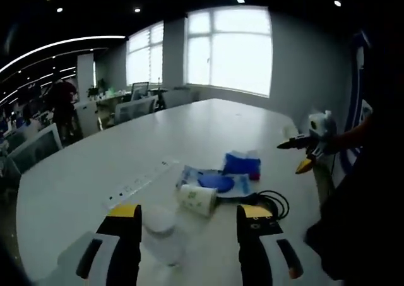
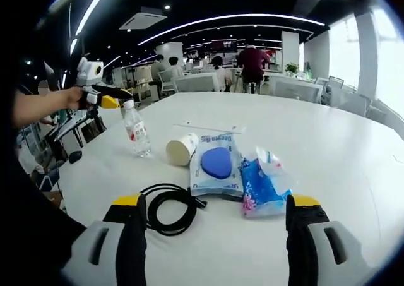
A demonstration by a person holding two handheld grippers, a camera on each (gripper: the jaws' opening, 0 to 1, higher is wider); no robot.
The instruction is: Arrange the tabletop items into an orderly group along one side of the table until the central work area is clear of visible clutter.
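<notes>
The left gripper [image 1: 189, 235] stood wide apart above the water bottle [image 1: 161, 234]. The right gripper [image 2: 214, 232] gaped wide near the black cable [image 2: 167, 207] and blue packets [image 2: 218, 163]

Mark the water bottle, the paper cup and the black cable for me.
water bottle [image 2: 136, 133]: right gripper view, on its label.
paper cup [image 2: 182, 149]: right gripper view, on its side wall.
black cable [image 2: 165, 209]: right gripper view, on the coiled loop.
</notes>
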